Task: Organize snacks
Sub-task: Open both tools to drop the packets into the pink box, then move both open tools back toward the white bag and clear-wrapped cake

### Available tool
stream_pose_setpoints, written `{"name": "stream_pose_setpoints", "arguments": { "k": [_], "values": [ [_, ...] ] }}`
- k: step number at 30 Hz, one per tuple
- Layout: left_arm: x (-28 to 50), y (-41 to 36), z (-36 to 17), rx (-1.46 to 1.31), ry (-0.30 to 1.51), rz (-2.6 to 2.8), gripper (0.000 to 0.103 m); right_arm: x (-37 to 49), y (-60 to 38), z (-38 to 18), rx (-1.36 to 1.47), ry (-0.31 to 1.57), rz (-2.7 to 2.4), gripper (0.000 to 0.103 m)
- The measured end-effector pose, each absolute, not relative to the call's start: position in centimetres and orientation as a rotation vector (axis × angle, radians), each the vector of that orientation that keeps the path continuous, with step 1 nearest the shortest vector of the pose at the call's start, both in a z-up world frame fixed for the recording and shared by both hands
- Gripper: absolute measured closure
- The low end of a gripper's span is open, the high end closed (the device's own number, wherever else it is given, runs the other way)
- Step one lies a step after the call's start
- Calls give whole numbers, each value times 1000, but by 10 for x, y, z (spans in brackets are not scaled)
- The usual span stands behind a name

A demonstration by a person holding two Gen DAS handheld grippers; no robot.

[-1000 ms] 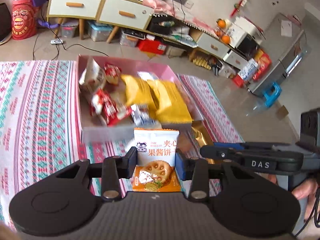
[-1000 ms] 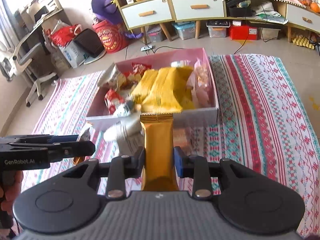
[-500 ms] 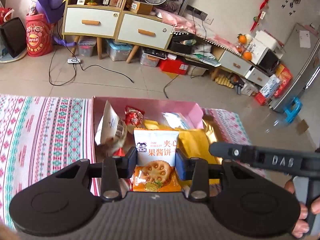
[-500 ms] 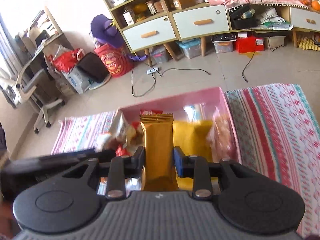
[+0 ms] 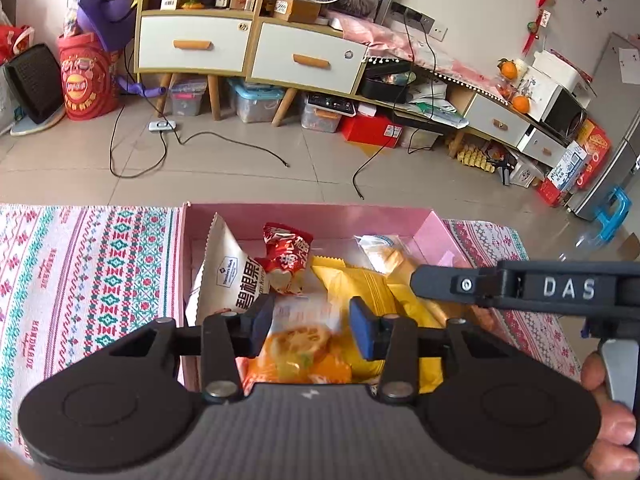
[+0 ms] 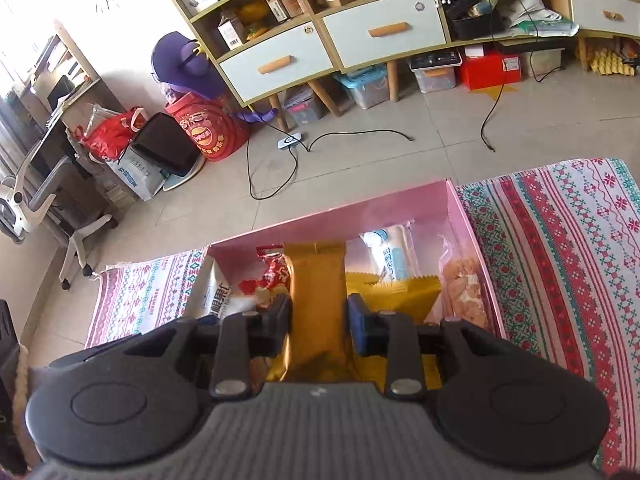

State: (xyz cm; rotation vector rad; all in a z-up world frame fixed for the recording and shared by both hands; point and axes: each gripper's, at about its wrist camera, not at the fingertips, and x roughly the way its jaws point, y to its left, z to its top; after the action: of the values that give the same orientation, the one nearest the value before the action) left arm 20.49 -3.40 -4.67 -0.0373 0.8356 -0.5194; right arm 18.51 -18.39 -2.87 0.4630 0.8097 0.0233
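The orange-and-white biscuit packet [image 5: 298,350], blurred in the left wrist view, sits between the fingers of the left gripper [image 5: 310,330], whose jaws are opening; a gap shows on each side of the packet, so the pads no longer press it. A second ago they clamped it sharply in view above the patterned cloth, short of the box. Now it hangs over the near part of the pink box [image 5: 304,216], above the other snacks.

The gold foil bar [image 6: 316,304], long and glossy with a crimped top edge, stands between the fingers of the right gripper [image 6: 318,330], whose jaws are also opening. Its sides look just clear of the pads, though the margin is thin. A second ago this bar was pinched tight in front of the box's near wall; now it is over the box's middle.

Inside the box lie a white paper-like pouch [image 5: 226,276] leaning on the left wall, a crinkled red wrapper [image 5: 286,254], flat yellow ribbed packets [image 5: 362,292] and a clear bag with blue print [image 6: 390,258] near the far wall.

The box is smooth pink cardboard, resting at the far edge of a woven striped cloth [image 5: 88,272] in red, green and white.
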Motion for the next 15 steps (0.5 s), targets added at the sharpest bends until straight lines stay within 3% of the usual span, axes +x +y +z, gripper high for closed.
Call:
{"name": "stream_pose_setpoints", "arguments": {
  "k": [1,2,3,4,7,10,15],
  "values": [
    [203,-35,-45,-26,829,-523,29,183,-184,-27,462,799,18,61],
    [201,-35,-43,-19,818,-524,20,183,-184,-25,460,791,17,42],
    [199,-34,-42,-16,805,-523,12,181,-185,-24,458,779,19,32],
    [195,-33,-39,-15,789,-525,10,178,-185,-21,452,765,20,20],
    [186,-32,-35,-2,781,-537,1,172,-186,-15,426,750,14,13],
    [174,-28,-32,1,775,-525,0,163,-189,-10,406,740,-10,0],
    [151,-15,-30,7,774,-497,0,140,-194,-4,387,742,-39,0]
  ]
}}
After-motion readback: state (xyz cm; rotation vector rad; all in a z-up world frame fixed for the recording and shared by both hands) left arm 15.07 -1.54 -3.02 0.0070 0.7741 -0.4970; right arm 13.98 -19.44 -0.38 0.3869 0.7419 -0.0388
